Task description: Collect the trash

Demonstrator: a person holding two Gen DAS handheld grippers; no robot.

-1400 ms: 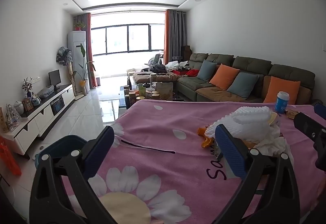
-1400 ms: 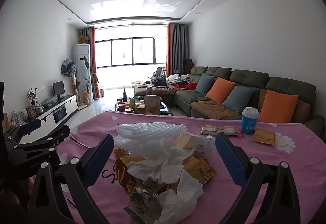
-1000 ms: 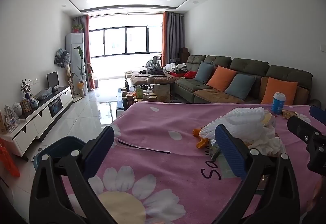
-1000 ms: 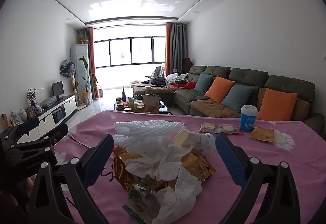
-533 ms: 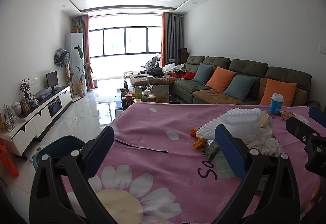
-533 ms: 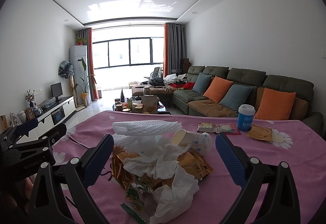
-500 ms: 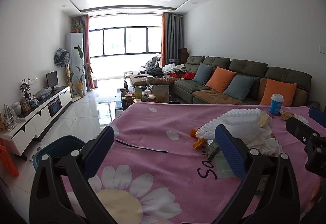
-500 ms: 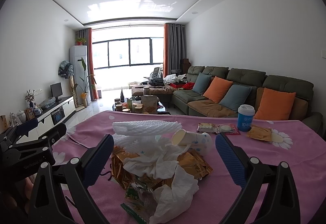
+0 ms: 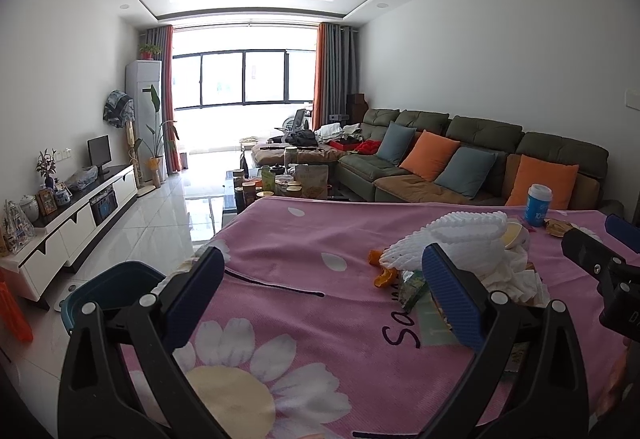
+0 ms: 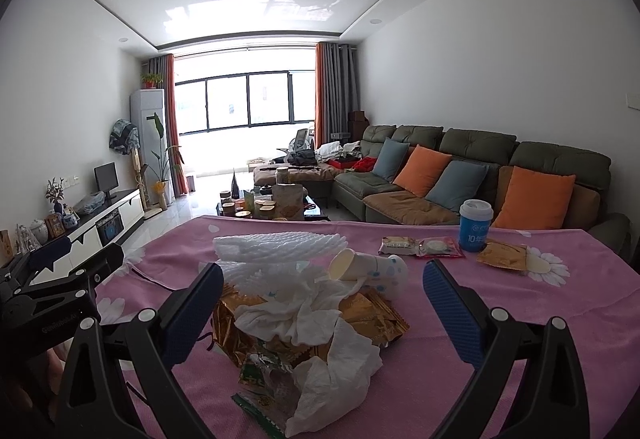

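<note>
Covering the table is a pink cloth printed with white daisies [image 10: 540, 303], the largest thing in both views. On it, at the centre of the right wrist view, sits a loose heap of trash [image 10: 312, 315]: white foam netting [image 10: 280, 247] at the heap's 12 o'clock, crumpled white tissues [image 10: 304, 311] in the middle, gold foil wrappers [image 10: 372, 319] beneath them, and a tipped paper cup with blue dots [image 10: 368, 267] at 1 o'clock. At 2 o'clock from the heap, well apart, stands an upright blue and white lidded cup [image 10: 475, 225], with flat snack packets [image 10: 420, 246] just beside it at 9 o'clock.

The right gripper [image 10: 320, 309] hangs over the heap, its blue-padded fingers spread wide on either side, gripping nothing. The left gripper [image 9: 322, 297] is likewise spread wide over bare cloth, with the heap at its 2 o'clock. A dark blue plastic bin [image 9: 108, 289], possibly on the floor, shows at 9 o'clock beside the table edge.
</note>
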